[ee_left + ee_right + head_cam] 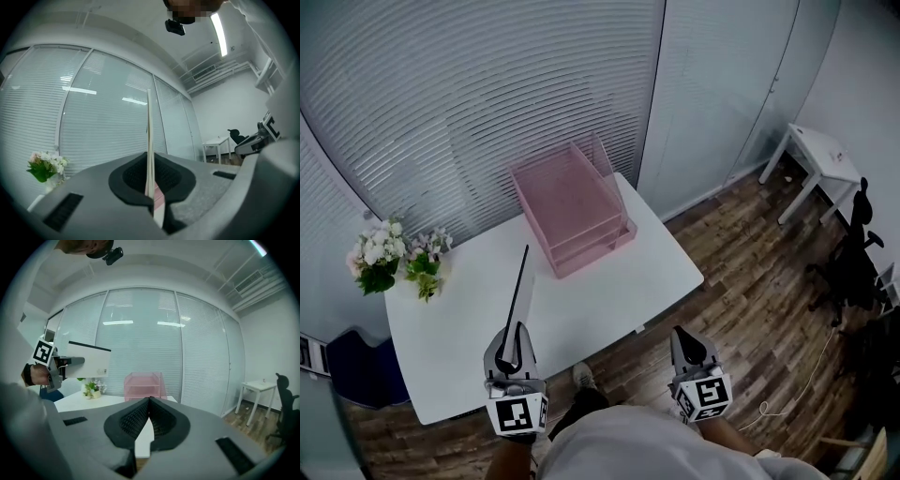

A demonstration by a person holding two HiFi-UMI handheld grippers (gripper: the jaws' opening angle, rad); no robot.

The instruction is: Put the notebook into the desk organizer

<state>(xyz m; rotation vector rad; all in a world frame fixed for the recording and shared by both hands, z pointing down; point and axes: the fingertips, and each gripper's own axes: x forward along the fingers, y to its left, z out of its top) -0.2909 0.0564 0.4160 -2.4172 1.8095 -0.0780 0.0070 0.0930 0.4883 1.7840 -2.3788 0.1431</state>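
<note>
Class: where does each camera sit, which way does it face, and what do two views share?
Head view: on the head, steeply down at table, pink organizer; left tool, right tool, torso show.
Left gripper view: on the left tool, facing blinds; jaws shut on the notebook.
Right gripper view: on the right tool, facing organizer; jaws shut, empty.
Shared: both gripper views show flowers.
</note>
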